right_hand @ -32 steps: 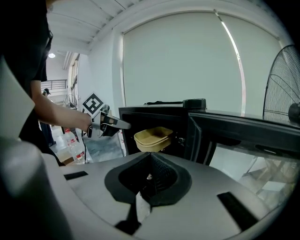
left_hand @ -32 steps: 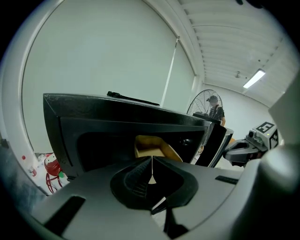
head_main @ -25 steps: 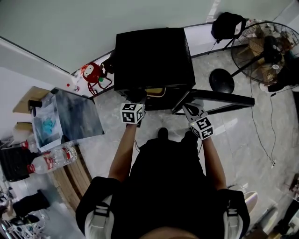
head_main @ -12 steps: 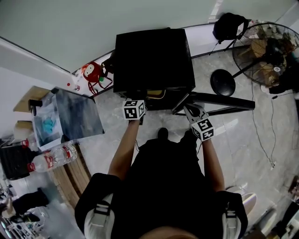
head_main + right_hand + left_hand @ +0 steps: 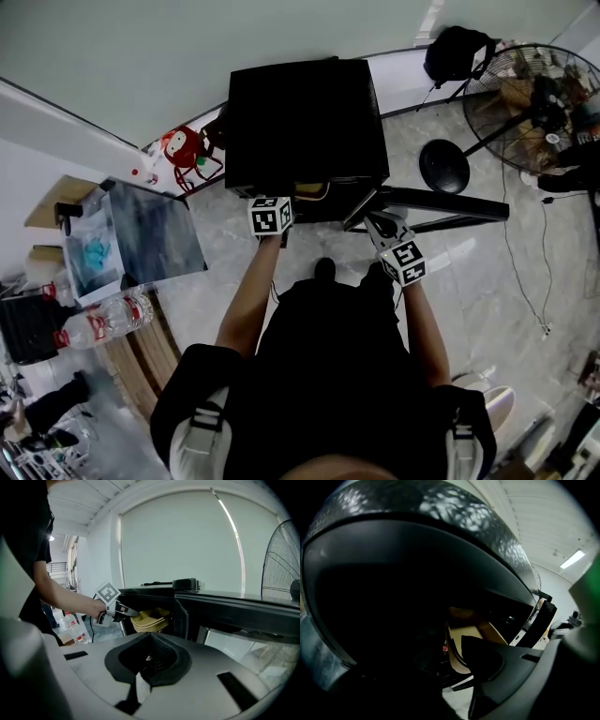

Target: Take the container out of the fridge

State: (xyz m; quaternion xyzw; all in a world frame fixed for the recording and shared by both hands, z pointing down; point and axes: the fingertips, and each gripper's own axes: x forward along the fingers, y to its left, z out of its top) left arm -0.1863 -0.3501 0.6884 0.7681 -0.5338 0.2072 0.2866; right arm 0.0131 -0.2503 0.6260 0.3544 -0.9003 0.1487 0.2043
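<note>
And there's the container (image 5: 150,619), a shallow tan-yellow tub sitting inside the fridge (image 5: 300,112), right at the front of the opening. In the head view only a sliver of it (image 5: 312,187) peeks out, at the cabinet's 6 o'clock edge. It looks like moulded plastic with a stacked lip around the top. My read is that it's light and fairly stiff but smooth-skinned, so a shallow nip could slide off. The near rim is the place to bite, deep over the lip and square on, then draw it straight out and level in case there's something inside. What it holds, I can't see.

Moving outward, the left tongs (image 5: 131,613) are at the tub's 9 o'clock in the right gripper view, tips right up at that rim. They have just been opening and now stand spread wide, with the tub's edge (image 5: 464,634) ahead between them, and no squeeze on it that I can make out.

The fridge door (image 5: 441,197) is swung out toward 3 o'clock. The right tongs (image 5: 380,223) sit at the tub's 4 o'clock, close to the door's inner edge. They're pressed together with nothing between them.
</note>
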